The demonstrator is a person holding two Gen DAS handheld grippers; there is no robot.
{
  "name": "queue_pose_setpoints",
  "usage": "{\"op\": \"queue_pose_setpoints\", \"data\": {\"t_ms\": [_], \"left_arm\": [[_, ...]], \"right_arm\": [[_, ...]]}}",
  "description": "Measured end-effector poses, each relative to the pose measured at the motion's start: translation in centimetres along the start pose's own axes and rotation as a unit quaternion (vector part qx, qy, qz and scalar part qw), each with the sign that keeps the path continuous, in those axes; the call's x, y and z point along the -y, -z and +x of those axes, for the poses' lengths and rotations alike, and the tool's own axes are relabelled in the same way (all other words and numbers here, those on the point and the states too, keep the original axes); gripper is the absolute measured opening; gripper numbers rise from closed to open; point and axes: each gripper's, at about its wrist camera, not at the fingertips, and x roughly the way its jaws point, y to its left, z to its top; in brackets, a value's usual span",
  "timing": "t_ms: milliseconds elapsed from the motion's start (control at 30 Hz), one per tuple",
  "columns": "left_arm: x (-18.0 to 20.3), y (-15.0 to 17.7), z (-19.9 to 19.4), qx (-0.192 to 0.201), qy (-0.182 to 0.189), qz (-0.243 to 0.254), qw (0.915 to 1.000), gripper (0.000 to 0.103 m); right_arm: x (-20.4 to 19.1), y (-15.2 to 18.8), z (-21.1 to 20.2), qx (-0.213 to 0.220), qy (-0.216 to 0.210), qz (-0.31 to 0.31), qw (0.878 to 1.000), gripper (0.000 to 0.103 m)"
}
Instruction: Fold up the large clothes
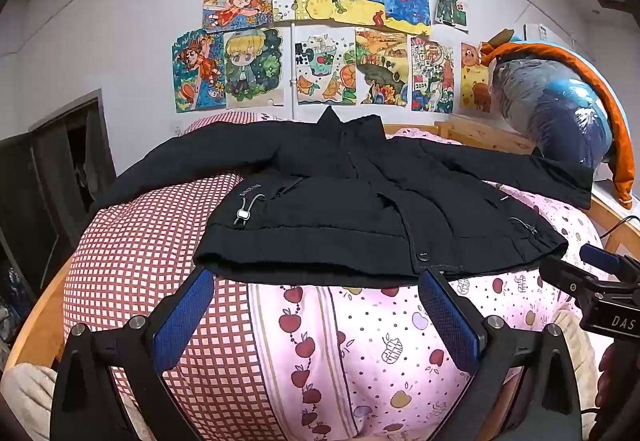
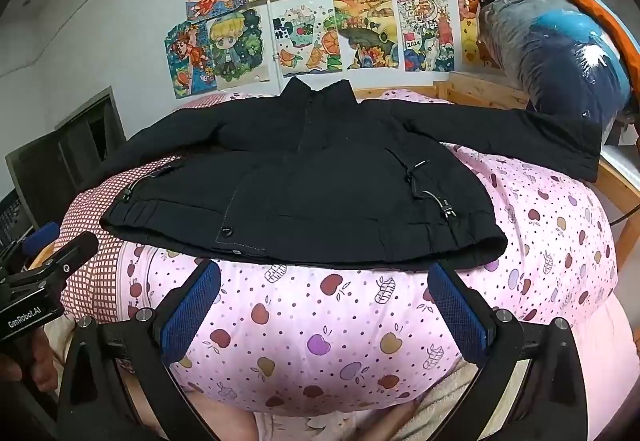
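A black jacket [image 1: 340, 197] lies spread front-up on the bed, both sleeves out to the sides and the collar toward the wall. It also shows in the right wrist view [image 2: 320, 177]. My left gripper [image 1: 316, 281] is open and empty, its blue pads just short of the jacket's hem. My right gripper [image 2: 324, 273] is open and empty, also just short of the hem, further right. The right gripper shows at the right edge of the left wrist view [image 1: 596, 281]. The left gripper shows at the left edge of the right wrist view [image 2: 44, 269].
The bed has a pink apple-print quilt [image 2: 340, 329] and a red checked cover [image 1: 148, 241]. A wooden bed frame [image 2: 476, 95] runs behind. A plastic-wrapped blue bundle with an orange strap [image 2: 560, 53] sits at the back right. Drawings [image 1: 320, 37] cover the wall.
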Motion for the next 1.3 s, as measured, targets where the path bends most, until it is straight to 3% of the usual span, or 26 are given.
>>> {"op": "queue_pose_setpoints", "data": {"t_ms": [1300], "left_arm": [[0.47, -0.16, -0.45, 0.004, 0.004, 0.005, 1.0000, 0.103]], "right_arm": [[-0.16, -0.25, -0.16, -0.003, 0.001, 0.004, 1.000, 0.102]]}}
